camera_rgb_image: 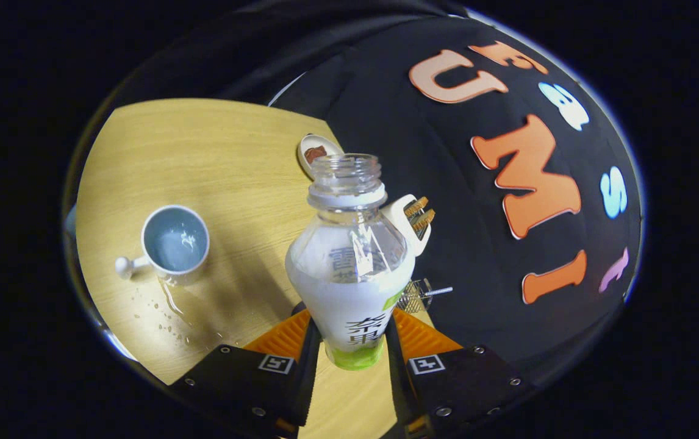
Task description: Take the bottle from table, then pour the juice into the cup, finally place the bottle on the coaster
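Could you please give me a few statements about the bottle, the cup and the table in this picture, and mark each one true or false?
1. The tool is shut on the bottle. True.
2. The bottle has its cap on. False: its mouth is open, with no cap.
3. The cup lies tipped on its side. False: it stands upright on the table.
4. Spilled drops lie on the table beside the cup. True.
5. The bottle stands on the coaster. False: it is held above the table between the fingers.
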The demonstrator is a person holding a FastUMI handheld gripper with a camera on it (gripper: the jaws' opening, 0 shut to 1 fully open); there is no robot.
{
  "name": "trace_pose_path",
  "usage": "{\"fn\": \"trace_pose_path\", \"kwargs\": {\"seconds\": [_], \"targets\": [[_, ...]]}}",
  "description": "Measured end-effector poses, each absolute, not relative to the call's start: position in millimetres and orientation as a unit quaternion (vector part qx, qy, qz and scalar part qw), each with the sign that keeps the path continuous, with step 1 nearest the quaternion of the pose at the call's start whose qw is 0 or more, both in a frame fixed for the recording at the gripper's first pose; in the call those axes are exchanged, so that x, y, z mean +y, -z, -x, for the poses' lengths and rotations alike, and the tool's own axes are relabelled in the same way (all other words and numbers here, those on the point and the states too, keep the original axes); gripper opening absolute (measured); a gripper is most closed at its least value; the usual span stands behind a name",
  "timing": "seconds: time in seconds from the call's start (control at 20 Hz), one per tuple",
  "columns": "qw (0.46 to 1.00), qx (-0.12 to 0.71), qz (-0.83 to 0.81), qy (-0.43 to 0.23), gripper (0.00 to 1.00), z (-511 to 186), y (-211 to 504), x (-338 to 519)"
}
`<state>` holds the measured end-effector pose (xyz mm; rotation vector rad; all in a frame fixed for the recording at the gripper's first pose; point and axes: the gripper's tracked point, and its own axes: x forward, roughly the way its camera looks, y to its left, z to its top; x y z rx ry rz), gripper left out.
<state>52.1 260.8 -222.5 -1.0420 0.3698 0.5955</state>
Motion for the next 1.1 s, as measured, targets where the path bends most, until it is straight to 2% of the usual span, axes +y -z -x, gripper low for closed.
{"fn": "trace_pose_path", "kwargs": {"seconds": [0.2, 0.5, 0.65, 1.1], "targets": [[0.863, 0.221, 0.365, -0.27, 0.54, -76, 216, 243], [0.903, 0.273, 0.212, -0.254, 0.54, -104, 241, 222], [0.911, 0.287, 0.135, -0.265, 0.54, -114, 259, 229], [0.911, 0.309, 0.078, -0.262, 0.54, -136, 319, 228]]}}
